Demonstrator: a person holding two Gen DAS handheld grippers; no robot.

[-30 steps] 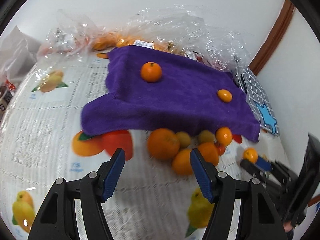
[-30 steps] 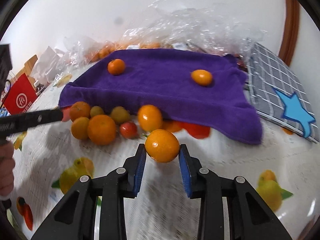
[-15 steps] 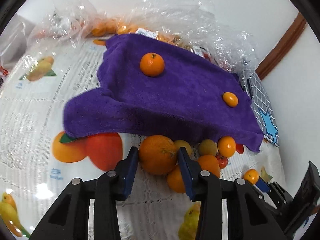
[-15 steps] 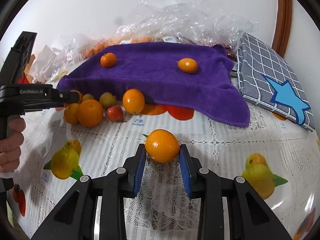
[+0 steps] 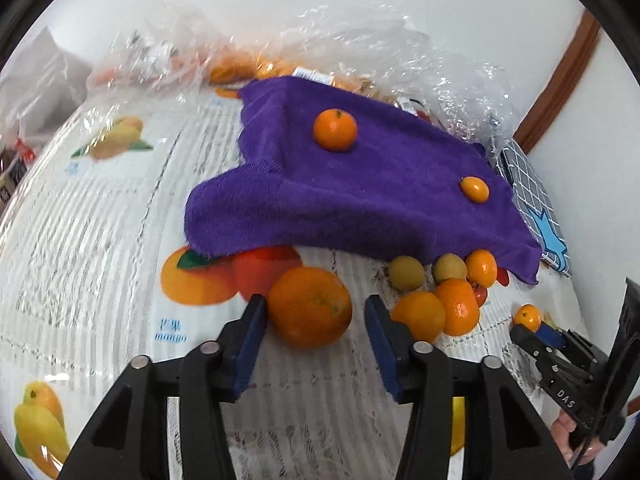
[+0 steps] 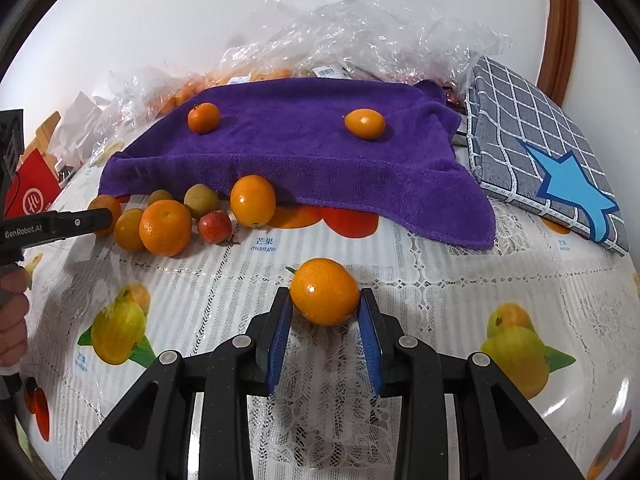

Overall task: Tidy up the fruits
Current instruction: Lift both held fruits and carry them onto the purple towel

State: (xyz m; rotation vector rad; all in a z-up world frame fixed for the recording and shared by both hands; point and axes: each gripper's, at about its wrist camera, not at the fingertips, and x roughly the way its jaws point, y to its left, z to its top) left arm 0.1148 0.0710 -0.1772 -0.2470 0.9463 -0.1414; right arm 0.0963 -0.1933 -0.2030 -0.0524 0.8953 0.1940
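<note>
Two hand-held grippers work over a fruit-printed tablecloth (image 6: pixel 400 256) on which a purple towel (image 6: pixel 296 148) is spread at the far side. The right gripper (image 6: pixel 325 312) is clamped narrowly on a small oval orange fruit (image 6: pixel 324 297), both blue pads pressing its sides, and carries it near the camera, well apart from the towel's near edge. The left gripper (image 5: pixel 312 340) stands partly open around a large orange (image 5: pixel 310 307); its jaws have just been opening, the left pad lies against the fruit and the right pad stands clear of it, so the orange rests between them on the tablecloth without being gripped. On the towel lie a round mandarin (image 6: pixel 204 117) to the far left and an oval kumquat-like fruit (image 6: pixel 365 123) to the far right, well apart from each other. A loose cluster of unsorted fruit (image 6: pixel 176 216), oranges, two yellow-green pieces and one small red one, sits on the tablecloth just beside the towel's near left edge. Clear plastic bags (image 6: pixel 360 36) lie behind the towel and a grey checked cushion (image 6: pixel 536 140) lies to its right. The step in hand appears to be the transfer of fruit from the cluster onto the towel by kind. The next move likely calls for carrying the held fruit forward to set it beside the matching oval piece, and for the left jaws to close squarely on the large orange before any lift.
</note>
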